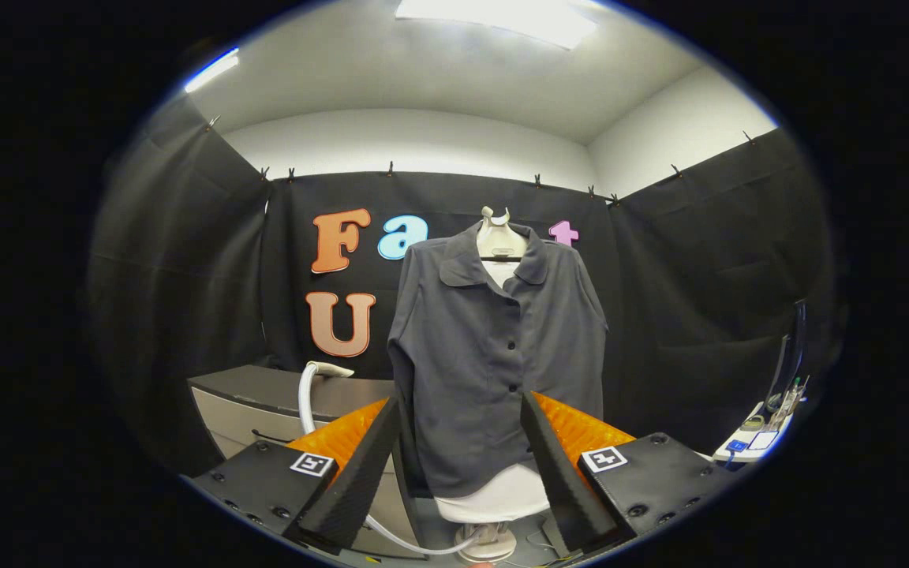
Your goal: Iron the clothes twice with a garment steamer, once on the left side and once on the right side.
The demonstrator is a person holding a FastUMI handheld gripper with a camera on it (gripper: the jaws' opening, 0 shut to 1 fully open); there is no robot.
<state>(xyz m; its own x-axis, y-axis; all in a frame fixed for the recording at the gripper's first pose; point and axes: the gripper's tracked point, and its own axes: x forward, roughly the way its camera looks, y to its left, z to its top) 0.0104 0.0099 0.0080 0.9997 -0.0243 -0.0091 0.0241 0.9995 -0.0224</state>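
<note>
Your gripper (458,442) has its two fingers spread wide apart, with nothing held between them. Straight ahead, framed in the gap between the fingers, hangs the dark grey button-up shirt with a collar and long sleeves (494,355). It sits on a white torso-shaped stand (499,241), whose pale body shows at the open neck and again below the hem. The shirt is buttoned down the front and hangs upright, its sleeves falling at the sides.

To the left of the shirt, beyond your left finger, you have the white garment steamer head (331,368) resting on top of a grey cabinet with a dark handle on its drawer front (265,410). Its white hose (306,402) curves down from the head, passes behind your left finger and runs along to the round base of the stand (488,544).

Off to the right, well apart from the shirt, a small white tray-like surface (754,443) holds a few small items, too small for you to tell what they are.
</note>
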